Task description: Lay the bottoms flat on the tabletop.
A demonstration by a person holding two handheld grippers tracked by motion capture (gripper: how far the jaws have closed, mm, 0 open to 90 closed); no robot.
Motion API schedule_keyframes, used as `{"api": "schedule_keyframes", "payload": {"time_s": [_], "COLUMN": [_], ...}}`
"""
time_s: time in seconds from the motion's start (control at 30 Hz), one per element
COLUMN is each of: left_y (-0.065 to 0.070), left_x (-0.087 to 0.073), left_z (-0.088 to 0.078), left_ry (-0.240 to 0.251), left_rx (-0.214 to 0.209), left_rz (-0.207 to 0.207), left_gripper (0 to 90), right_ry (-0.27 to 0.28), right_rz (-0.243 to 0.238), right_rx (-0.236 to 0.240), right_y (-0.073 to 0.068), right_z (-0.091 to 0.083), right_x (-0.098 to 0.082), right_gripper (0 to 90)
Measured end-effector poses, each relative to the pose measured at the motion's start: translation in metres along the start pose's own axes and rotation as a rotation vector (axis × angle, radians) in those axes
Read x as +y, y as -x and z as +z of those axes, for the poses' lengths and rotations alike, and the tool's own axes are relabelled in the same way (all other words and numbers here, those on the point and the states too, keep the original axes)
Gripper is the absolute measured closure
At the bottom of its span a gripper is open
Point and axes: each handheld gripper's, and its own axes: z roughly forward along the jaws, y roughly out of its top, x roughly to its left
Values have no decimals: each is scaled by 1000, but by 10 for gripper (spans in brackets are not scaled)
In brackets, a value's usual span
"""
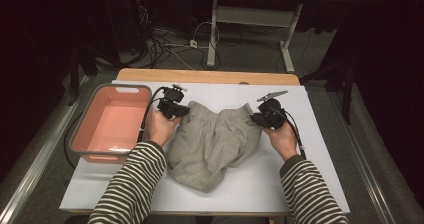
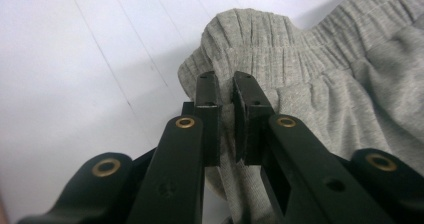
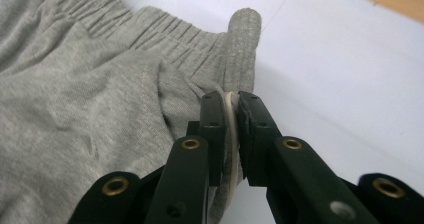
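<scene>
A pair of grey sweat shorts (image 1: 212,141) lies crumpled on the white table top (image 1: 260,184), its elastic waistband toward the far side. My left gripper (image 1: 181,110) is shut on the waistband's left corner, and the ribbed grey cloth (image 2: 240,49) bunches between its jaws. At the right corner my right gripper (image 1: 256,118) is shut on the waistband, with grey cloth (image 3: 195,59) and a pale cord pinched between the pads. Both corners are lifted a little off the table.
A pink tub with a grey rim (image 1: 85,144) stands at the left edge of the table top. A wooden strip (image 1: 207,76) runs along the far edge. Beyond it are cables (image 1: 165,46) on the floor and a desk frame (image 1: 250,16).
</scene>
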Motion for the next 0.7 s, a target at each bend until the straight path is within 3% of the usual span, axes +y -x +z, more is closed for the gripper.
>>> {"api": "schedule_keyframes", "payload": {"time_s": [0.27, 0.37, 0.53, 0.63, 0.7], "left_y": [-13, -18, -21, -19, -15], "left_x": [17, 23, 28, 25, 22], "left_z": [-9, -13, -6, 7, 10], "left_ry": [41, 53, 42, -10, -19], "left_rx": [39, 49, 37, 23, 31], "left_rz": [-28, -30, -47, -58, -39], "left_gripper": [802, 801, 790, 696, 613], "right_ry": [19, 41, 14, -11, -7], "right_rz": [5, 29, 46, 67, 82], "right_rx": [-30, -36, -47, -13, 6], "right_y": [9, 13, 14, 13, 13], "right_z": [6, 8, 21, 31, 33], "right_x": [27, 35, 39, 35, 29], "right_gripper": [822, 820, 801, 693, 648]}}
